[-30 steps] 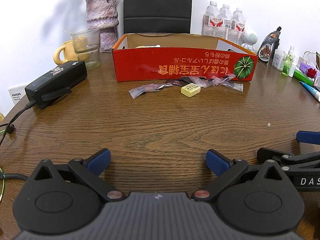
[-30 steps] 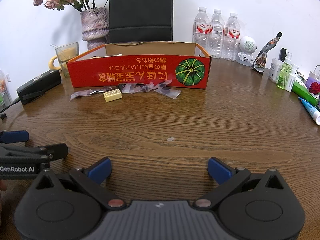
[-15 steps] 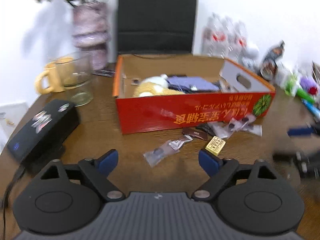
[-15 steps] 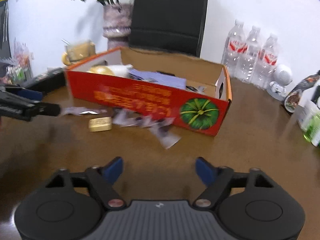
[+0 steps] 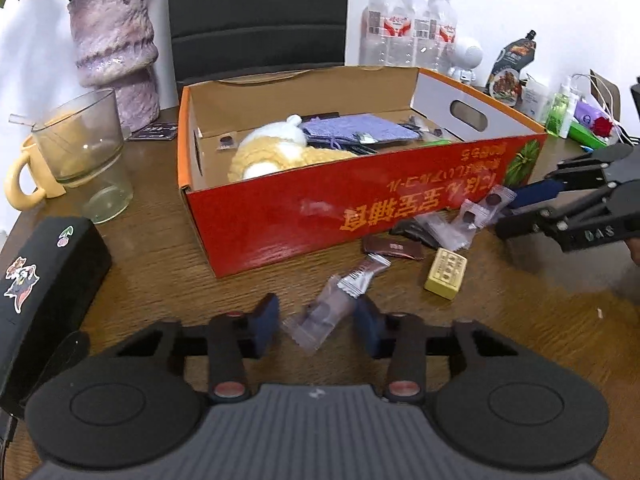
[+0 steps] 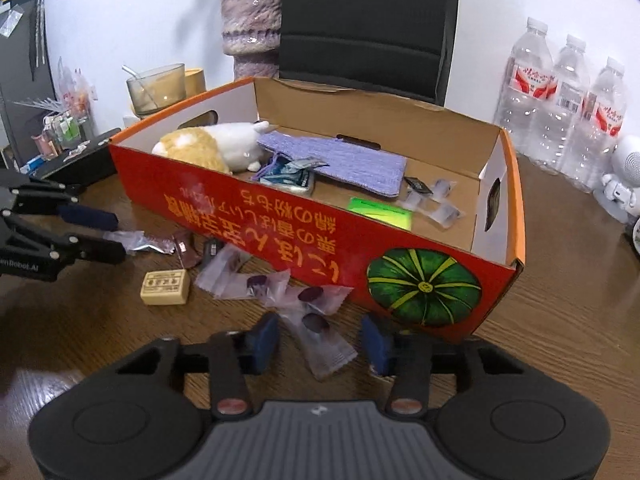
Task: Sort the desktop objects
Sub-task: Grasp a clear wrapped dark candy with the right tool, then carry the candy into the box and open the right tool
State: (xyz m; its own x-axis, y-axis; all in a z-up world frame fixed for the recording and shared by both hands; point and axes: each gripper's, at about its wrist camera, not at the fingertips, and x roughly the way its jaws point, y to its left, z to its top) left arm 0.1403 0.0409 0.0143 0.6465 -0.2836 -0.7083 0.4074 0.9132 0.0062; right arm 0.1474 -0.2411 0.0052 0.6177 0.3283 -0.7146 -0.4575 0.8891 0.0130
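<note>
Two tools closing on thin sachets, both easy to fumble

Both tools are down among the loose snack packets in front of the red box (image 5: pixel 320 216) on the bench (image 5: pixel 160 280). The left tool (image 5: pixel 316 326) is narrowing around a clear sachet (image 5: pixel 320 320) whose far end touches a silver-ended packet (image 5: pixel 364 274); the sachet lies between the pads (image 5: pixel 266 322), not yet pressed as far as can be seen. The right tool (image 6: pixel 320 338) is likewise closing, with a clear plum sachet (image 6: pixel 320 336) between its pads (image 6: pixel 264 336), apart from them on the right side.

Likely trouble: the film is flat and slippery, so closing pads may skate over it or nip only a corner, and the packet would drop on the way to the box. The right-hand sachet overlaps a neighbouring packet (image 6: pixel 316 294), which could be dragged along. The left sachet lies skewed, so it may twist out. A yellow block (image 5: pixel 446 274) sits near and could be knocked.
</note>
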